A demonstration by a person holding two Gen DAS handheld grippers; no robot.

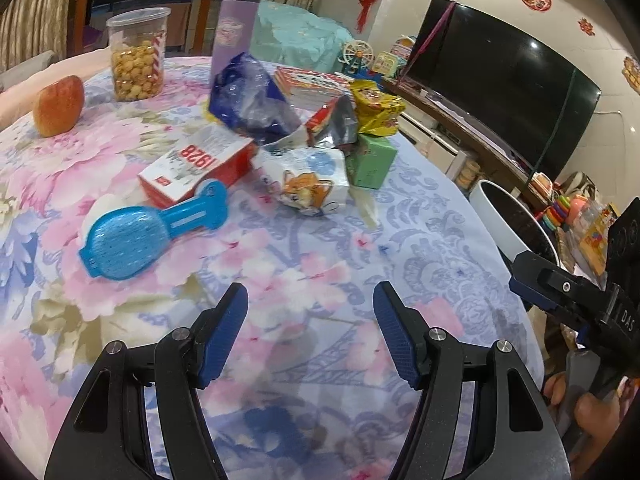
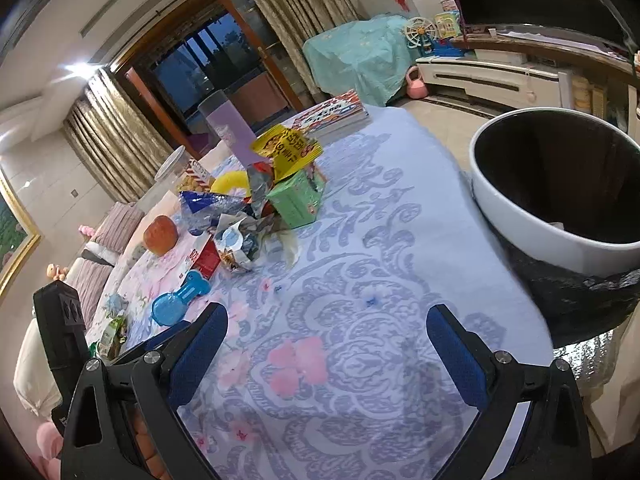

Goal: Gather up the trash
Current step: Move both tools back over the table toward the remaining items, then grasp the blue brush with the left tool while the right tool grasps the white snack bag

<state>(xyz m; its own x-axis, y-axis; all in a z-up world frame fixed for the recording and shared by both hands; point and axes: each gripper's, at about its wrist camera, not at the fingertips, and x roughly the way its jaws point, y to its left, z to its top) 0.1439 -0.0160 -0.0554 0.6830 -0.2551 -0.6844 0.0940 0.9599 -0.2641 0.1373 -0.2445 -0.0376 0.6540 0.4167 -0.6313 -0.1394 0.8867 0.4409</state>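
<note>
Evenly lit indoors, moderately bright, with a cool bluish cast. Strong flare at the ceiling light (image 2: 78,69); small glints on the TV (image 1: 508,76). Dusk-dark window (image 2: 212,64). Soft, faint shadows on the cloth (image 1: 320,240). Heavy fisheye bending and black vignetting at corners. Slight softness throughout, more smeared toward the edges; centre reasonably sharp.

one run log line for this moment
left tool: open, empty | right tool: open, empty | crumpled wrapper pile: on table | white-rimmed bin: beside table
</note>
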